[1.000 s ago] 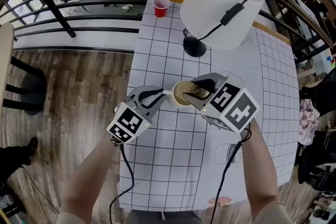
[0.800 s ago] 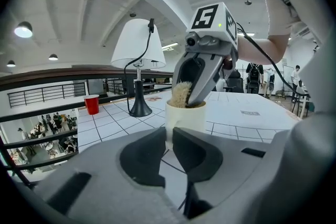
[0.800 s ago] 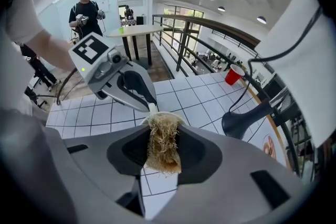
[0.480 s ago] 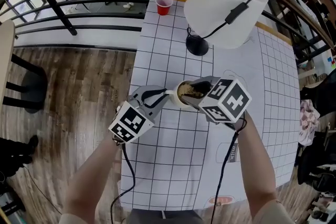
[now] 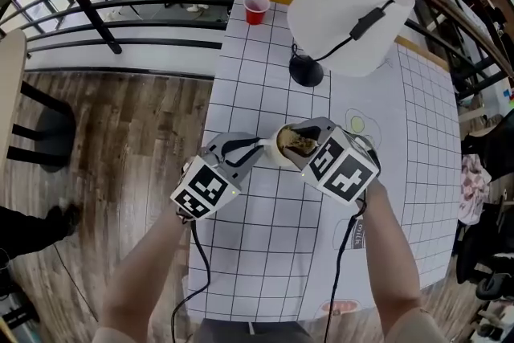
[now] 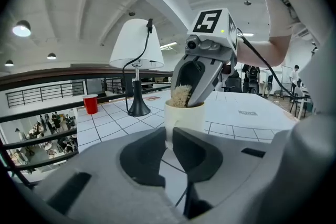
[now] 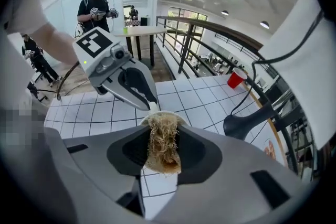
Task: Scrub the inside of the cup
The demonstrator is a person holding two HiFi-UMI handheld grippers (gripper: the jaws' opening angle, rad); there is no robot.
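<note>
A cream cup stands near the middle of the white gridded table, and both grippers meet at it. The left gripper comes in from about 8 o'clock of the cup. Its jaws are nearly together, with only a narrow gap between them, and they pinch the cup's handle. The cup is upright, and its base looks to be on or just above the tabletop; I cannot tell which.

The right gripper reaches in from about 4 o'clock and tilts down over the cup's mouth. Its jaws are clamped on a tan, stringy fibre scrubber, which bulges out between the pads above and below. The far end of the scrubber is down inside the cup against the inner wall. From the left gripper's side the fibres show just above the rim.

At about 1 o'clock from the cup a lamp stands on its black round base. Its big white shade leans over the far right part of the table, and a black cord with an inline switch hangs across the shade. At 12 o'clock, right at the table's far edge, is a red plastic cup, well apart from everything else. A dark metal railing curves past that end, with a lower floor visible beyond it. Brown wood flooring lies to the left of the table.
</note>
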